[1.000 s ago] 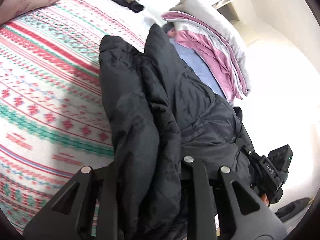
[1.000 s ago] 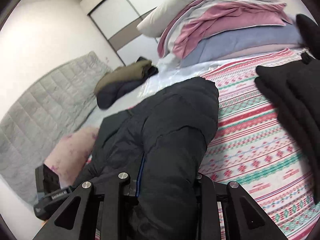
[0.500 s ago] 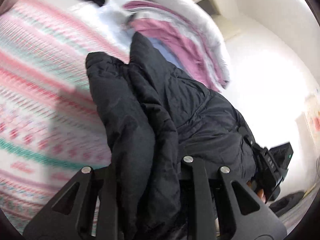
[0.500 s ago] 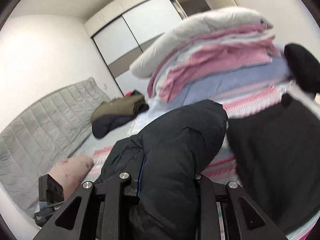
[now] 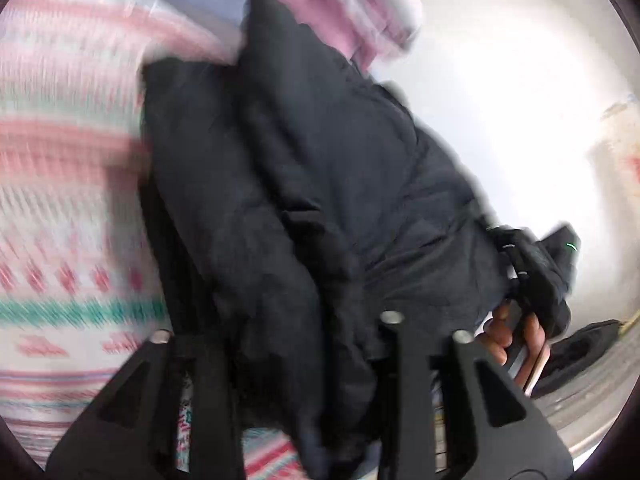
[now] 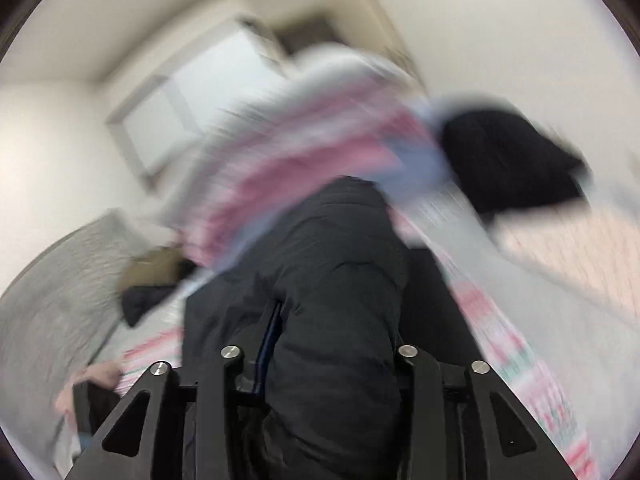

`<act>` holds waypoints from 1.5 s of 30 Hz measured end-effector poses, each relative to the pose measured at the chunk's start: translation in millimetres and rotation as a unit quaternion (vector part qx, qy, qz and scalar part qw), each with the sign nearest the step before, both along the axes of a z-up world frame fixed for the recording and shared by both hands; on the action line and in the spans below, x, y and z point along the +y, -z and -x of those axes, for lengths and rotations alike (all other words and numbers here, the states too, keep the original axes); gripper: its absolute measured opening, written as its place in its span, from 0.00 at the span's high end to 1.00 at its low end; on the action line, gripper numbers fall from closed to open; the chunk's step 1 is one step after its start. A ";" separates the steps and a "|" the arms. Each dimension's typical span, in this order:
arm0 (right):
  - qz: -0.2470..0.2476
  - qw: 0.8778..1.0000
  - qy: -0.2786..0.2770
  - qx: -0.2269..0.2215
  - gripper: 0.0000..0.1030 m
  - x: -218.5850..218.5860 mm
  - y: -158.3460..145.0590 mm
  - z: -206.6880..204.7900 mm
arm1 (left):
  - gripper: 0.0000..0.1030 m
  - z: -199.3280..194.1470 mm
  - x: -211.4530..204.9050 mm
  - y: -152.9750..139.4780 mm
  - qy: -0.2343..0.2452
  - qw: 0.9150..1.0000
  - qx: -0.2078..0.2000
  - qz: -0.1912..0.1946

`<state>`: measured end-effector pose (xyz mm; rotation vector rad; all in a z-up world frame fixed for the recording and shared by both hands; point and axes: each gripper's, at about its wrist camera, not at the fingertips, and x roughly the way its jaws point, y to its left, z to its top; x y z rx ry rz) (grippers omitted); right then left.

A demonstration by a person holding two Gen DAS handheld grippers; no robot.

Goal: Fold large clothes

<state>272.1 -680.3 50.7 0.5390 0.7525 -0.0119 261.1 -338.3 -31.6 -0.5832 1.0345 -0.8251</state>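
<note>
my left gripper (image 5: 296,364) is clamped on a thick bunch of the black jacket (image 5: 304,168), the padded cloth squeezed between its fingers (image 5: 208,400) and spilling up and away from them in a long folded bundle. my right gripper (image 6: 316,376) grips the same jacket (image 6: 320,280) at another spot, the fabric filling the gap between its fingers (image 6: 218,400), with a thin blue stripe (image 6: 269,344) showing along a seam near the left one. the jacket hangs between my two grippers over the bed, above the striped sheet (image 5: 64,184) of pink, green and white. in the left view the right gripper (image 5: 536,276) shows at the far end of the jacket, my right hand (image 5: 512,340) wrapped around its handle. in the right view a dark shape low at the left edge is too blurred for me to name. a stack of folded bedding (image 6: 304,148), pink, white and blue, lies past the jacket, and another black garment (image 6: 508,164) sits to the right of it. a small pile of olive and dark clothes (image 6: 156,280) rests farther left beside a grey quilted headboard (image 6: 52,292). a pink pillow (image 6: 96,376) lies near the headboard. both views are smeared by motion, so finer detail is lost.
</note>
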 end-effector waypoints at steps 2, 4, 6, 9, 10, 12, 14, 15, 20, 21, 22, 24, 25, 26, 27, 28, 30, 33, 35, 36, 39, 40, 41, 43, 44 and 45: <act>-0.024 0.994 0.056 0.092 0.40 -31.7 62.1 10.2 | 0.48 5.4 3.6 14.9 0.009 0.999 0.002 0.039; -0.080 0.991 0.093 0.047 0.27 -51.7 83.3 41.4 | 0.45 5.8 7.0 13.7 0.018 0.999 0.002 0.043; -0.076 0.989 0.124 0.026 0.25 -53.5 79.1 58.7 | 0.44 2.2 10.4 3.9 0.029 0.999 0.000 0.030; -0.024 0.984 0.178 0.009 0.24 -42.3 45.7 73.2 | 0.44 -4.9 24.7 -18.3 0.018 1.000 -0.001 0.020; -0.020 0.981 0.191 -0.008 0.24 -36.4 31.2 77.9 | 0.43 -4.1 35.7 -26.1 0.011 1.000 -0.005 0.021; -0.019 0.976 0.212 -0.036 0.24 -21.7 -0.8 97.5 | 0.43 0.0 51.6 -37.5 0.001 1.000 -0.010 0.015; -0.010 0.972 0.226 -0.056 0.24 4.9 -30.7 120.0 | 0.43 13.7 75.3 -52.5 -0.019 0.999 -0.028 -0.015; -0.008 0.973 0.224 -0.064 0.23 21.2 -42.4 130.7 | 0.43 18.8 85.3 -58.8 -0.026 0.998 -0.043 -0.040; 0.011 0.979 0.194 -0.059 0.18 127.0 -69.9 164.0 | 0.30 64.8 135.4 -89.7 -0.051 0.975 -0.117 -0.181; 0.017 0.983 0.178 -0.048 0.18 151.4 -68.9 171.8 | 0.29 76.6 144.7 -96.8 -0.053 0.969 -0.130 -0.206; 0.024 0.985 0.168 -0.037 0.18 172.4 -65.0 178.5 | 0.27 91.1 152.4 -107.6 -0.049 0.961 -0.149 -0.226; 0.037 0.988 0.150 -0.017 0.18 217.7 -63.3 192.3 | 0.20 104.4 158.1 -112.7 -0.040 0.951 -0.175 -0.253; 0.046 0.988 0.146 -0.011 0.18 235.2 -62.8 199.4 | 0.18 112.5 161.5 -118.9 -0.034 0.945 -0.186 -0.267; 0.057 0.988 0.142 -0.009 0.18 252.3 -63.6 211.0 | 0.18 122.5 165.4 -124.9 -0.029 0.939 -0.199 -0.281; 0.071 0.987 0.142 -0.008 0.18 265.3 -63.9 220.0 | 0.18 128.2 166.9 -129.2 -0.026 0.934 -0.211 -0.289; 0.089 0.985 0.146 -0.005 0.18 277.1 -64.8 230.4 | 0.16 141.5 172.3 -134.8 -0.019 0.927 -0.229 -0.297; 0.132 0.978 0.162 0.004 0.16 295.2 -67.1 247.9 | 0.11 152.2 174.4 -139.6 -0.009 0.919 -0.248 -0.307; 0.177 0.968 0.178 0.016 0.14 311.0 -68.9 265.1 | 0.04 167.1 182.9 -138.1 -0.025 0.913 -0.270 -0.305; 0.189 0.965 0.179 0.018 0.13 316.0 -64.9 274.8 | 0.04 171.5 185.9 -125.5 -0.026 0.923 -0.257 -0.286; 0.192 0.965 0.178 0.019 0.13 319.3 -61.4 282.7 | 0.04 172.7 185.0 -118.7 -0.019 0.930 -0.242 -0.276; 0.205 0.962 0.179 0.027 0.13 325.5 -48.2 300.4 | 0.04 175.8 182.6 -104.9 -0.015 0.939 -0.222 -0.264; 0.209 0.962 0.175 0.030 0.13 327.5 -45.5 304.2 | 0.04 175.8 180.0 -102.6 -0.019 0.939 -0.221 -0.264; 0.214 0.961 0.172 0.034 0.13 327.5 -41.5 308.3 | 0.04 176.6 177.4 -101.9 -0.022 0.939 -0.221 -0.261; 0.220 0.959 0.177 0.040 0.13 323.8 -35.9 313.8 | 0.04 179.3 173.0 -101.1 -0.022 0.943 -0.222 -0.245; 0.220 0.958 0.179 0.039 0.13 324.8 -35.4 317.9 | 0.04 180.5 168.4 -99.2 -0.018 0.946 -0.222 -0.237; 0.222 0.957 0.181 0.037 0.13 322.1 -34.7 320.7 | 0.04 180.9 163.1 -96.7 -0.011 0.947 -0.220 -0.235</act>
